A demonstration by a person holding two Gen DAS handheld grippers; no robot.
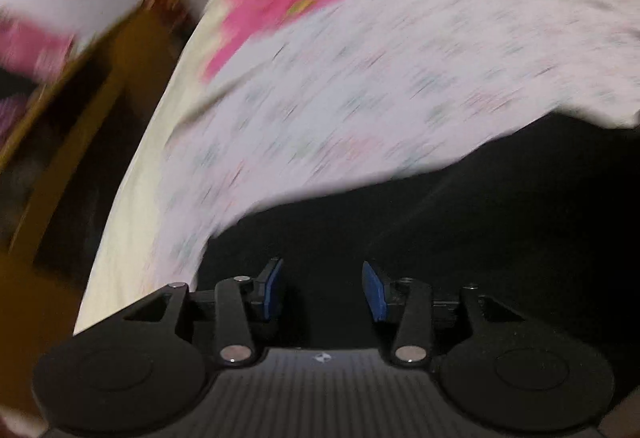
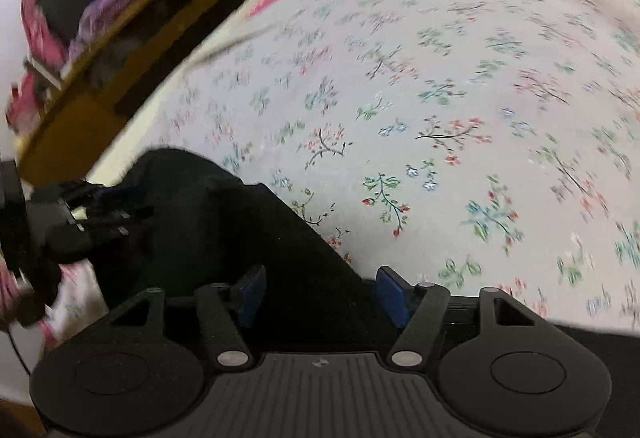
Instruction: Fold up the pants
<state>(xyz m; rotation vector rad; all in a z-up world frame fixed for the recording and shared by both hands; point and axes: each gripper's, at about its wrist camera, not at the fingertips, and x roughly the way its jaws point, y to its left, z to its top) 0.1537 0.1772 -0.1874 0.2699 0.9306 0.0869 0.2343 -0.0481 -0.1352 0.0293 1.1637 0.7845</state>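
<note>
Black pants on a flowered bed, both grippers poised over the dark cloth.

Left wrist view: the left gripper (image 1: pixel 322 288) has its blue-padded jaws spread with a clear gap, nothing visibly pinched; beneath and ahead lies the soft black fabric of the pants (image 1: pixel 460 218), spread over the near edge of the pale sheet with small flower sprigs (image 1: pixel 360 70), all blurred. A yellow wooden bed frame (image 1: pixel 60 166) runs along the sheet's left edge. Right wrist view: the right gripper (image 2: pixel 320 292) has black cloth lying between its parted pads; whether they press it I cannot tell. The pants bunch toward the sheet's near left corner, where the other gripper shows. The cloth looks light, limp and floppy; it is probably best taken at a hem or waistband edge.
</note>
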